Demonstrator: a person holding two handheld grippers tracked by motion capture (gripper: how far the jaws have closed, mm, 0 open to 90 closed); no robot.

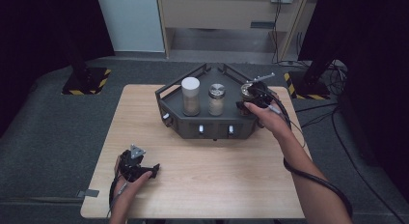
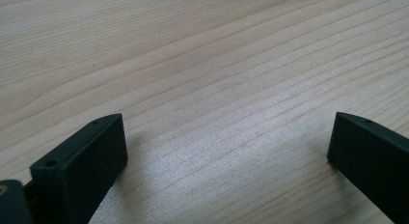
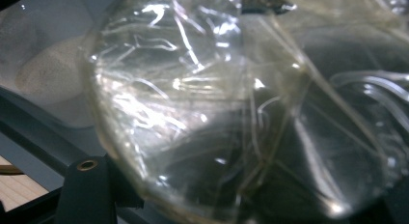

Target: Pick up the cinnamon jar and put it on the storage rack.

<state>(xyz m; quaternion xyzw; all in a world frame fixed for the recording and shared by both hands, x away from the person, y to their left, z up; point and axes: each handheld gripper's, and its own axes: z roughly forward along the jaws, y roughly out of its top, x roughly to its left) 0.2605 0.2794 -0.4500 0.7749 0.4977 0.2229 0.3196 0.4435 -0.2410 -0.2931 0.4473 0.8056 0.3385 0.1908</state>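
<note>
A: What happens at the dark tray (image 1: 170, 106) now?

B: The right gripper (image 1: 254, 94) is at the right end of the tray, on the third jar (image 1: 248, 92). Its jaws are pressed as close as they go, and in the right gripper view a clear crinkled film (image 3: 202, 113) lies right between them, so I judge it pinches that film at the jar. To the left of this jar in the tray stand a jar with a metal lid (image 1: 216, 99) and a tall jar with a white cap (image 1: 190, 95).

A: And the other hand?

B: The left gripper (image 1: 144, 168) rests on the wooden table (image 1: 217, 185), well in front of the tray and to its left. Its jaws are spread wide, nothing between them.

A: How should the step be done well?

B: I think the pull must be slow and straight up from the tray, because thin film tears or slips easily. The free gripper could steady the tray if it starts to move.

A: Any label or brand to read?

B: No. I see no writing on the jars or the tray.
</note>
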